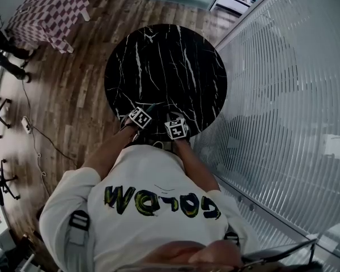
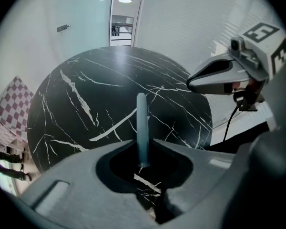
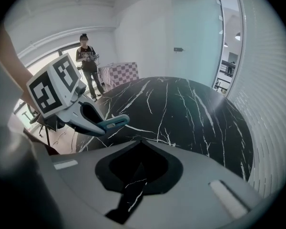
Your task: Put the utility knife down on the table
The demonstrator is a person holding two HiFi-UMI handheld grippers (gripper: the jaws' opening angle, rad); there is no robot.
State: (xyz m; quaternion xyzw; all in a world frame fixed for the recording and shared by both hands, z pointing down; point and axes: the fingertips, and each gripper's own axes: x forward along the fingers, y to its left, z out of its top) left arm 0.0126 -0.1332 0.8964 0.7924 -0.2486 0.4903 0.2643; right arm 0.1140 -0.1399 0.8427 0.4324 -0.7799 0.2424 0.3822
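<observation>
Left gripper (image 2: pixel 143 146) pinching the utility knife (image 2: pixel 141 120) above the table (image 2: pixel 95 80), near edge; right gripper (image 3: pixel 139 141) alongside, jaws apparently pressed together. Ribbed wall (image 1: pixel 283 95) crowds the table's right; wood floor (image 1: pixel 73 95) opens left.

Knife (image 2: pixel 142 123) in left tongs (image 2: pixel 144 149), over table (image 2: pixel 76 123)

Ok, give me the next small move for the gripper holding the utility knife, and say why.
Probably lower the left gripper a little, tipping the utility knife flatter toward the black marble table before opening. Its jaws are clamped on the knife's near end, and the knife juts out over the tabletop, seemingly not resting on it yet.
</observation>
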